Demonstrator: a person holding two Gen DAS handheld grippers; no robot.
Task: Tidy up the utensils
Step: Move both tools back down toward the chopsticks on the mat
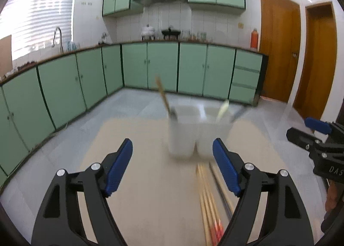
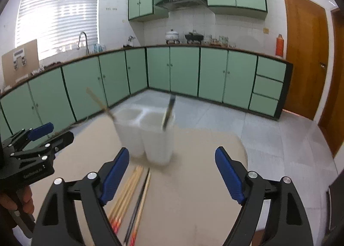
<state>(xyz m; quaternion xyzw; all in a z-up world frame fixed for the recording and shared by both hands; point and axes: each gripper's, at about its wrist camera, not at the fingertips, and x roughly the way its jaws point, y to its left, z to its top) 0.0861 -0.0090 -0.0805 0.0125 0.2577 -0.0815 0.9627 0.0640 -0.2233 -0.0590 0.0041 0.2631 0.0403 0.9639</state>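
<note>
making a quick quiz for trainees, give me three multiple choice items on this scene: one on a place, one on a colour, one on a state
1. Where do the loose chopsticks lie?
A. on the table in front of the white utensil holder
B. inside the holder
C. on the floor

2. What colour are the finger pads of the left tool?
A. red
B. blue
C. white

3. What state is the right tool in?
A. shut on a chopstick
B. shut on the holder
C. open, holding nothing

Answers: 1 A, they lie flat on the tabletop nearer than the holder. 2 B, both pads are blue. 3 C, its fingers stand wide apart with nothing between.
</note>
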